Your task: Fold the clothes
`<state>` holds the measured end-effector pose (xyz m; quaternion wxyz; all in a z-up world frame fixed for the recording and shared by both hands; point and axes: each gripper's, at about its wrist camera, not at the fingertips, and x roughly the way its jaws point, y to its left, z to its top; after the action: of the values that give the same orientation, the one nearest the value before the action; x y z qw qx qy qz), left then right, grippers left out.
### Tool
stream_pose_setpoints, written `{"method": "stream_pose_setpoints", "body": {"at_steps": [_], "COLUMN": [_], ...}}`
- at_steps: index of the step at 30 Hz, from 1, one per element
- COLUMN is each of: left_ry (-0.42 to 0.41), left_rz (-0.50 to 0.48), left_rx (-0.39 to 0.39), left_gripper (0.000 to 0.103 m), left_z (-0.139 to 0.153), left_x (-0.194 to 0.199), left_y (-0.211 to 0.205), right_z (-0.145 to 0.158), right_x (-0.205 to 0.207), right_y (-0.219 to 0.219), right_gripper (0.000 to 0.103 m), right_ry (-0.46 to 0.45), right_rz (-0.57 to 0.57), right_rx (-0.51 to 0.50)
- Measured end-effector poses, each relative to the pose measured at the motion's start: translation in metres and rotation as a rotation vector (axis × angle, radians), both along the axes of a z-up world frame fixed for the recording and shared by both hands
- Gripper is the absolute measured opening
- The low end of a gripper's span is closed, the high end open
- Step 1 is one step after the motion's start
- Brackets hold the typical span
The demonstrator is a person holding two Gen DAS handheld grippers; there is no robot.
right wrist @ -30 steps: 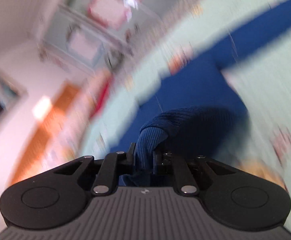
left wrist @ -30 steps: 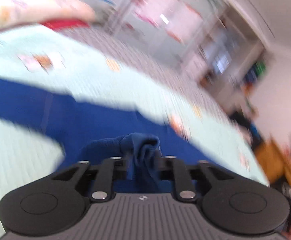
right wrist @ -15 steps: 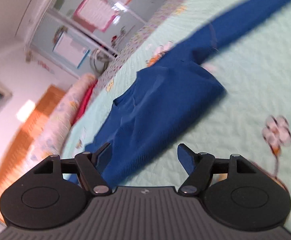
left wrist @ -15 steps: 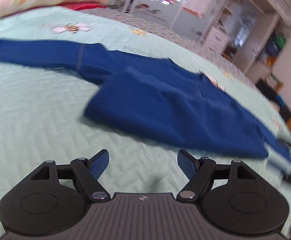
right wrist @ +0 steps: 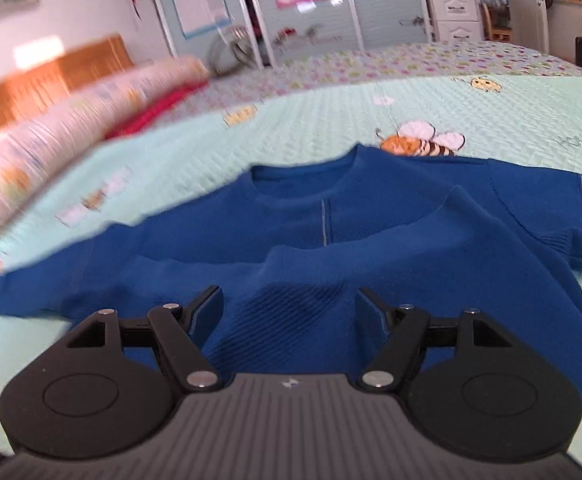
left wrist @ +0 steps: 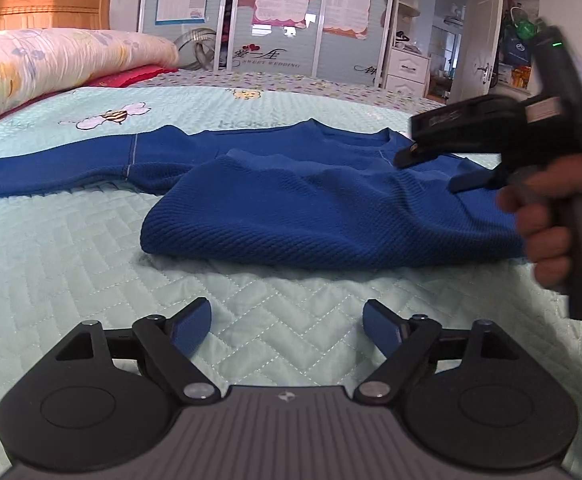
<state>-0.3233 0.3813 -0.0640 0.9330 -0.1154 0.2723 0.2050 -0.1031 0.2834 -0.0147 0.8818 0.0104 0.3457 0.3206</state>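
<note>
A blue knit sweater (left wrist: 311,208) lies on the mint quilted bed (left wrist: 71,240), its lower half folded up over the chest, one sleeve (left wrist: 51,168) stretched out to the left. My left gripper (left wrist: 287,312) hovers over bare quilt in front of the fold; its jaws are opening with nothing between them. In the right wrist view the sweater (right wrist: 371,240) fills the middle, collar at the far side. My right gripper (right wrist: 289,294) stands open just above the folded cloth, not pressing it. In the left wrist view the right gripper (left wrist: 431,170) shows at the right, held by a hand.
A flowered pillow (left wrist: 51,56) and a red cloth lie at the head of the bed, before a wooden headboard (left wrist: 39,10). Wardrobe doors with posters (left wrist: 283,20) stand beyond the bed. The quilt (right wrist: 331,120) spreads around the sweater on all sides.
Both grippers were shut on the sweater's hem a second ago. They have let go and opened, and the sweater now lies folded. The left gripper drew back off the cloth.
</note>
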Motion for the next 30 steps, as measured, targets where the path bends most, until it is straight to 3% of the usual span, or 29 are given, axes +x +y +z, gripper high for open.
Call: {"method": "stream_pose_setpoints", "body": {"at_steps": [7, 13, 17, 20, 24, 26, 30], "left_ry": [-0.005, -0.006, -0.005, 0.0, 0.007, 0.01, 0.017], "left_rz": [-0.012, -0.014, -0.017, -0.019, -0.022, -0.023, -0.026], "left_rx": [-0.002, 0.004, 0.008, 0.011, 0.016, 0.019, 0.024], "left_gripper": [0.093, 0.093, 0.095, 0.098, 0.099, 0.099, 0.1], "left_z": [-0.001, -0.002, -0.002, -0.002, -0.003, -0.003, -0.003], "left_x": [0.0, 0.001, 0.001, 0.002, 0.003, 0.004, 0.005], "left_y": [-0.001, -0.003, -0.005, -0.005, -0.006, -0.007, -0.008], "right_z": [-0.011, -0.004, -0.015, -0.031, -0.026, -0.021, -0.009], "right_x": [0.001, 0.022, 0.041, 0.044, 0.036, 0.033, 0.022], "right_y": [-0.039, -0.058, -0.058, -0.049, -0.044, -0.043, -0.014], "right_gripper": [0.073, 0.074, 0.076, 0.076, 0.055, 0.056, 0.064], "right_ry": [0.052, -0.013, -0.031, -0.044, -0.089, -0.1, -0.137], "right_rz": [-0.111, -0.175, -0.204, -0.135, -0.086, -0.075, 0.057], "right_rx": [0.112, -0.002, -0.095, -0.155, -0.177, -0.158, -0.141]}}
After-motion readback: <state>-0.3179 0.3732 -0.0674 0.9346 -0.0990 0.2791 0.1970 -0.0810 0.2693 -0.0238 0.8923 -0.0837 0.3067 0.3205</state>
